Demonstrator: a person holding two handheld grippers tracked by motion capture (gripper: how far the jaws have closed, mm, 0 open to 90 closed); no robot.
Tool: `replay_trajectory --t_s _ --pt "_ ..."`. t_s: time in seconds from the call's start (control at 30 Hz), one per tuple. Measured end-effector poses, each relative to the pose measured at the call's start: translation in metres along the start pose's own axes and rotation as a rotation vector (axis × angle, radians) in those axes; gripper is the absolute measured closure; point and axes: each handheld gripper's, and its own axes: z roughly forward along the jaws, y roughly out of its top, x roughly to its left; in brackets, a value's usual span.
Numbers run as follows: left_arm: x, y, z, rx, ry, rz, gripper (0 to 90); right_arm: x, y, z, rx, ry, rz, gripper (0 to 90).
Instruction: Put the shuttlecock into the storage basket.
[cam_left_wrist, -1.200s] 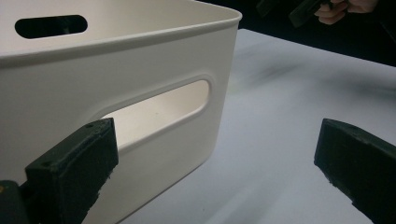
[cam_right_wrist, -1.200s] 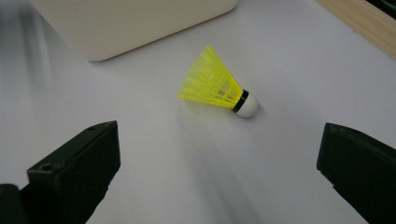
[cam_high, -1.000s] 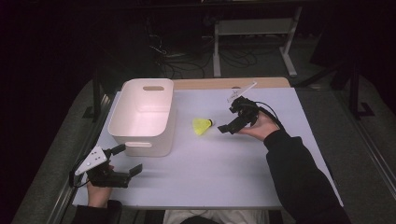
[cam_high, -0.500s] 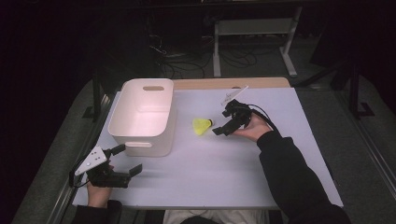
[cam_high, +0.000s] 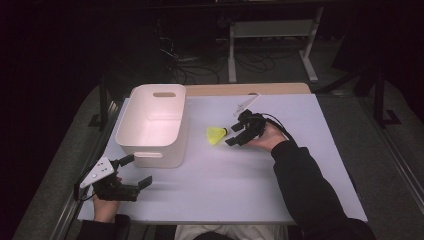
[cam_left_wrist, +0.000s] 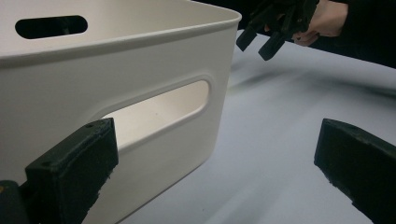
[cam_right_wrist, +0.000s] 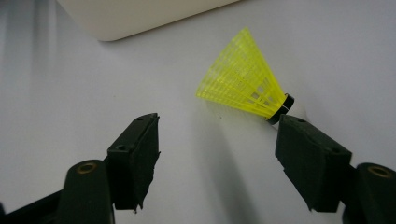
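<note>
Looking down from the high view: white table (cam_high: 210, 200), one item lying loose, a yellow shuttlecock (cam_high: 216, 135), on its side just right of the white bin (cam_high: 152, 125). Right gripper (cam_high: 234, 136), held in the right hand (cam_high: 265, 139), sits at the shuttlecock's cork end, jaws part open and just now closing, nothing clamped. Left gripper (cam_high: 139, 171), in the left hand (cam_high: 107, 187), rests near the table's front left edge, just in front of the bin, jaws wide apart, empty.

Left gripper view: two black jaws stand far apart with bare table between them. Bin wall (cam_left_wrist: 116, 84) with its slot handle rises just behind the left-hand jaw. Right gripper (cam_left_wrist: 261, 39) is seen far off, past the bin's corner.

Right gripper view: shuttlecock (cam_right_wrist: 245, 81) lies tilted, skirt away from the camera, black-ringed cork end touching or just off the right-hand jaw's tip. Left-hand jaw is well apart from it. Pads do not press it. Bin corner (cam_right_wrist: 130, 16) shows at top.
</note>
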Motion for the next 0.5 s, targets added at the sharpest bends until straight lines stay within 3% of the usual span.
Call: replay_trajectory --t_s 0.27,0.5 --pt "0.0001 0.0 -0.0001 0.0 0.0 0.001 0.0 -0.0041 -0.0024 0.0056 0.011 0.01 -0.004 42.7" --pt "0.0 0.0 -0.0004 -0.002 0.003 0.0 0.0 -0.0047 -0.0028 0.0101 0.018 0.016 -0.025 60.1"
